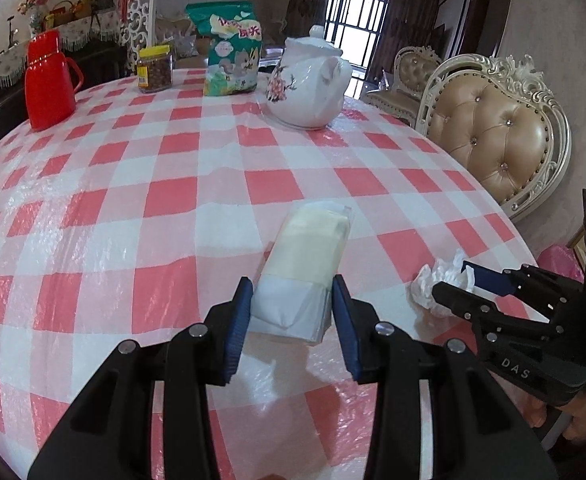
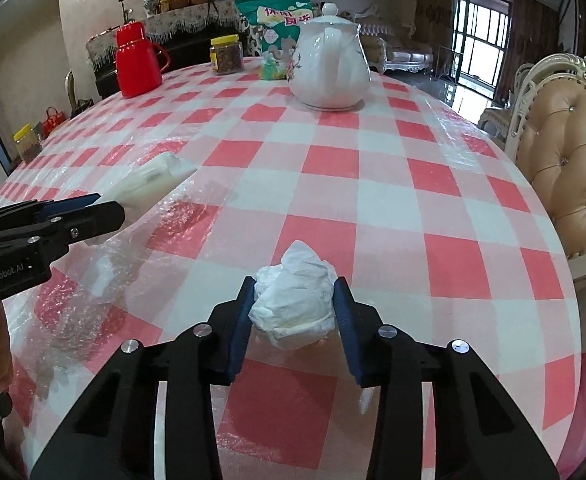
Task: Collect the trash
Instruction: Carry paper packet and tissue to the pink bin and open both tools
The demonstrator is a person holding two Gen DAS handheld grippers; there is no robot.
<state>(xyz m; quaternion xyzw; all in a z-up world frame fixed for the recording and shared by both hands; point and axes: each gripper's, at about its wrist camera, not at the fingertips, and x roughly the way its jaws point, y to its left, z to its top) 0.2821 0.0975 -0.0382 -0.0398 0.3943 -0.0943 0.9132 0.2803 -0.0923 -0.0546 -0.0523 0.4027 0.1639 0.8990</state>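
On the table (image 2: 373, 184), well short of the teapot (image 2: 329, 68), both grippers hold trash: left gripper (image 1: 291, 304) fingers clamp a tissue pack (image 1: 305, 256), right gripper (image 2: 293, 304) fingers pinch a crumpled tissue (image 2: 293, 296). Best lifted straight up, grips firm.

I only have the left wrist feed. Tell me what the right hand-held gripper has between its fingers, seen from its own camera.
Observer: The right hand-held gripper is closed around a crumpled white tissue, fingers pressing both sides.
Operator: Confirm whether anything sits at the table's far left edge, outside my view.
Observer: A yellow-lidded jar shows at the far left edge of the checked table, apart from the other jar near the red flask.
Operator: Report how my left hand-held gripper looks from there.
Observer: The left hand-held gripper holds the near end of the plastic-wrapped pack, seen side-on.
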